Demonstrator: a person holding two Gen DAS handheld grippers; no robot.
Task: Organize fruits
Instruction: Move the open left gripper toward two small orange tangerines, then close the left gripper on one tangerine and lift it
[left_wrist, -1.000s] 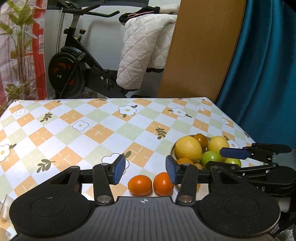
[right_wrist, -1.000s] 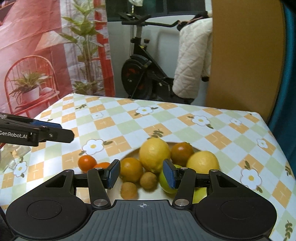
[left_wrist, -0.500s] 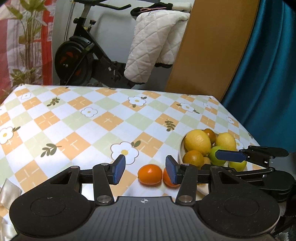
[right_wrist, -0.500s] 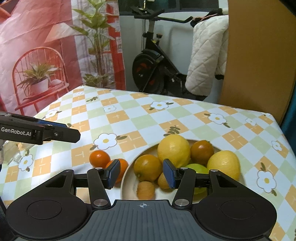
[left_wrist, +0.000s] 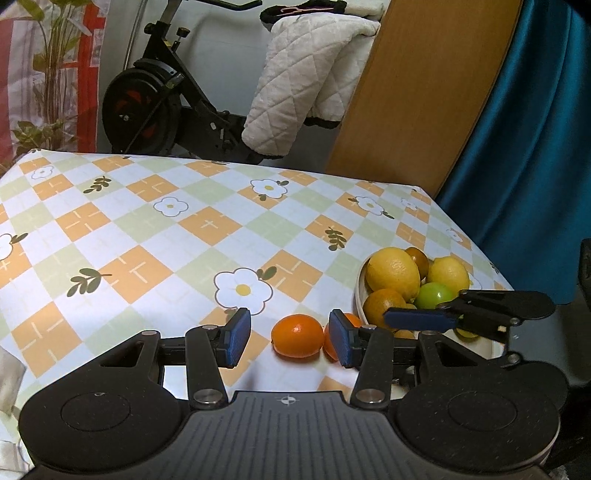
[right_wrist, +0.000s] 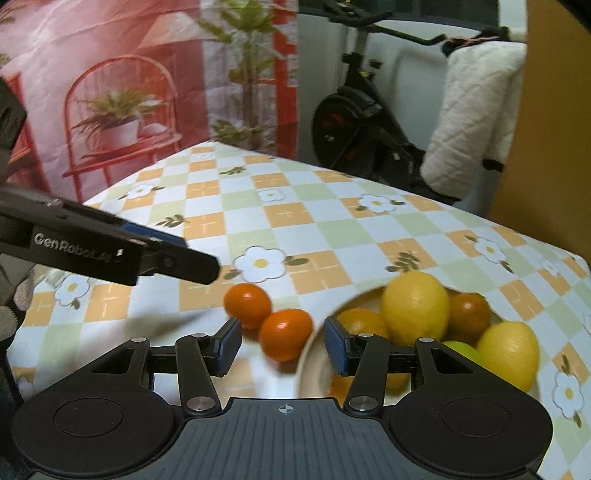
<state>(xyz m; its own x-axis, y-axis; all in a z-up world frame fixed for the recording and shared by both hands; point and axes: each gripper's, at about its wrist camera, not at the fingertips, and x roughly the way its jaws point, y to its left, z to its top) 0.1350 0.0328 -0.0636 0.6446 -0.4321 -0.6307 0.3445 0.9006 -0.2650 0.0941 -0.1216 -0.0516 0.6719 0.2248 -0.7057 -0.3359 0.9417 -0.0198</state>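
Two small oranges lie side by side on the checked tablecloth, left of a white bowl (right_wrist: 306, 362). The far orange (right_wrist: 248, 305) (left_wrist: 296, 335) sits just ahead of my open left gripper (left_wrist: 289, 338). The near orange (right_wrist: 285, 333) lies between the open jaws of my right gripper (right_wrist: 283, 346); in the left wrist view it (left_wrist: 330, 343) is half hidden behind my right pad. The bowl (left_wrist: 357, 291) holds two lemons (right_wrist: 415, 309), a lime (left_wrist: 436, 294), an orange and a dark tangerine. Both grippers are empty.
The table's far and right edges drop off toward an exercise bike (left_wrist: 147, 107) draped with a white quilted blanket (left_wrist: 303, 85), a wooden panel (left_wrist: 417, 88) and a teal curtain (left_wrist: 532, 140). My left gripper's arm (right_wrist: 99, 247) crosses the right wrist view at left.
Both grippers have pulled back and up from the bowl and swung left. The right gripper was over the bowl's fruit; it now frames the near orange. No fruit has moved.
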